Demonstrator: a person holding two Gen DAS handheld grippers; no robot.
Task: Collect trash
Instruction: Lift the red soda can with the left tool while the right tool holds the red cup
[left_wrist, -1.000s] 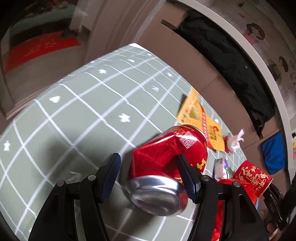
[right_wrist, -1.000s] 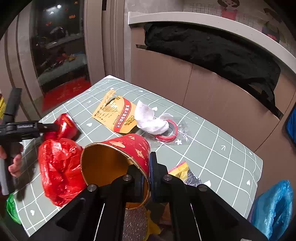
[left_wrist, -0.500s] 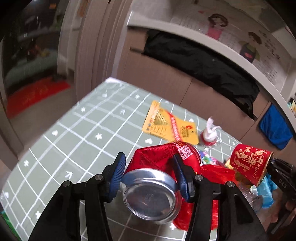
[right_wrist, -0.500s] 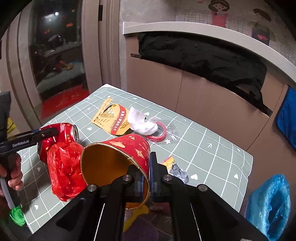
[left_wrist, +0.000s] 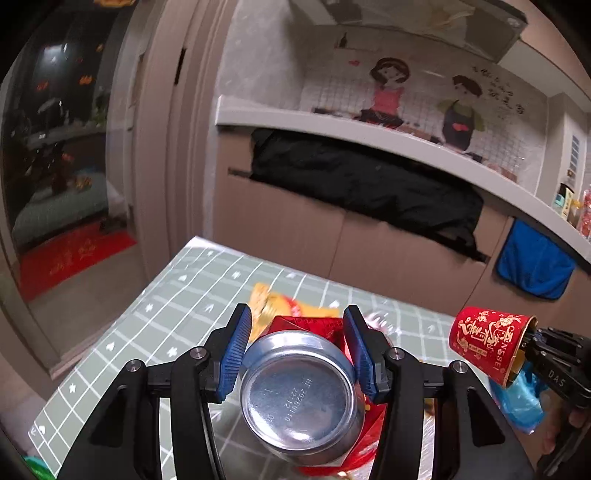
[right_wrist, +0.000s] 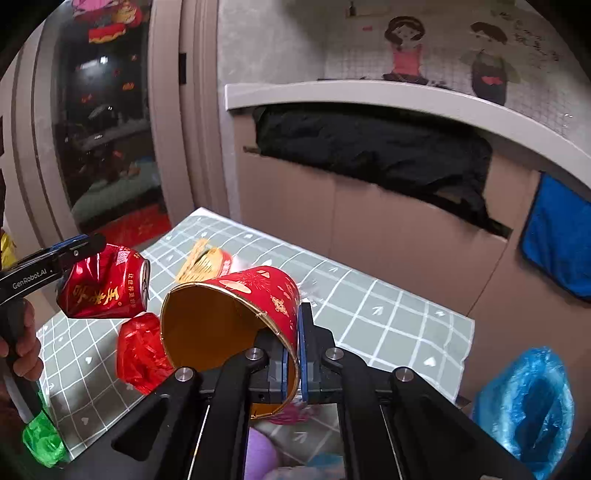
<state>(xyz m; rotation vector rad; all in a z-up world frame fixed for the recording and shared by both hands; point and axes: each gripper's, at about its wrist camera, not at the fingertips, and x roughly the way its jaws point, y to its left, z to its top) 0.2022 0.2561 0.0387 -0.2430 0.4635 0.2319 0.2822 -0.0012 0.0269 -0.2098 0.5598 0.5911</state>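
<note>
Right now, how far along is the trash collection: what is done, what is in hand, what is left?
Nothing visibly binned yet. In hand: the left gripper holds the crushed red can above the table; the right gripper is shut on the red paper cup's wall. Left on the table: a red plastic bag, a yellow packet and a green scrap at the near corner.

The far half of the bench (right_wrist: 388, 314) lies bare, open to a reach from above, and its left part is free too. Near the middle, a red plastic bag (right_wrist: 140, 350), a yellow packet (right_wrist: 203, 260) and clear wrapping crowd the surface. A cabinet front (right_wrist: 369, 236) walls the far side. A blue bag (right_wrist: 528, 402) stands off the right edge.
</note>
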